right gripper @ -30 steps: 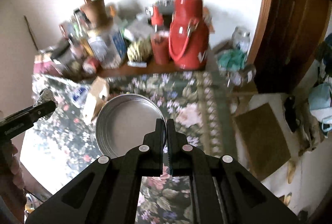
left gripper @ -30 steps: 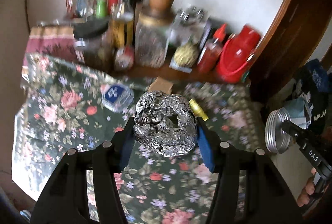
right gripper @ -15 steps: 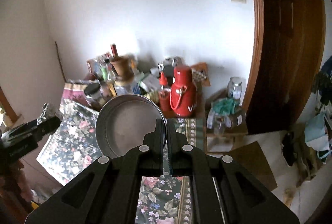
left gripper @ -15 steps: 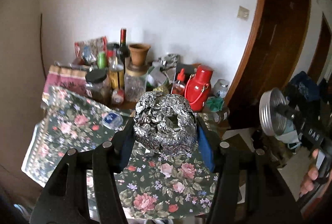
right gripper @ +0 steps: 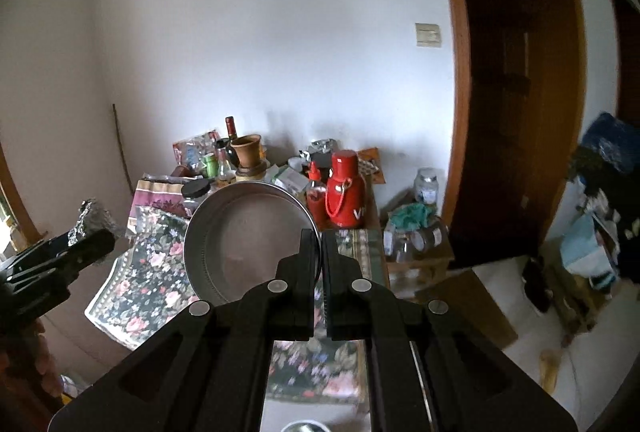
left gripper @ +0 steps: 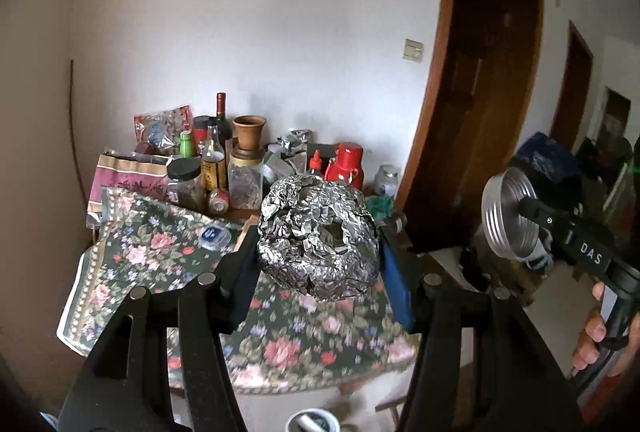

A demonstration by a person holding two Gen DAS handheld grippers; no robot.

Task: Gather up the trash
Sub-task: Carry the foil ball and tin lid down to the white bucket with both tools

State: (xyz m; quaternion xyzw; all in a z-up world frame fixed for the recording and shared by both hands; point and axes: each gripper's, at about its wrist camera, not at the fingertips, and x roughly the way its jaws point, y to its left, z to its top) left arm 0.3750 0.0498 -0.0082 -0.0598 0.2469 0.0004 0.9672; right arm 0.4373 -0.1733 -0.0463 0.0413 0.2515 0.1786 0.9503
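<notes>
I hold two pieces of trash clear of the surface (left gripper: 132,264), which carries a floral cloth. The left gripper (left gripper: 320,252) is clamped on a crumpled foil ball (left gripper: 318,238); its pads press the ball from both sides. The right gripper (right gripper: 319,248) is fully closed, pinching the rim of a round metal lid (right gripper: 244,240) that stands on edge with its hollow side toward the camera.

Progress, as I judge it: pickup of these two items is complete; disposal is not. A white round rim, possibly a bin (left gripper: 312,422), shows at the bottom edge of the left wrist view, below the near edge of the surface. I cannot tell what it holds.

Remaining on the surface: a small blue-lidded tub (left gripper: 215,236) just left of the foil ball, and more crumpled foil (left gripper: 295,141) among the bottles at the back.

Containers behind the foil ball: a black-lidded jar (left gripper: 185,183) and a taller glass jar (left gripper: 245,179), both with dark contents I cannot identify, and a closed red flask (right gripper: 345,187).
</notes>
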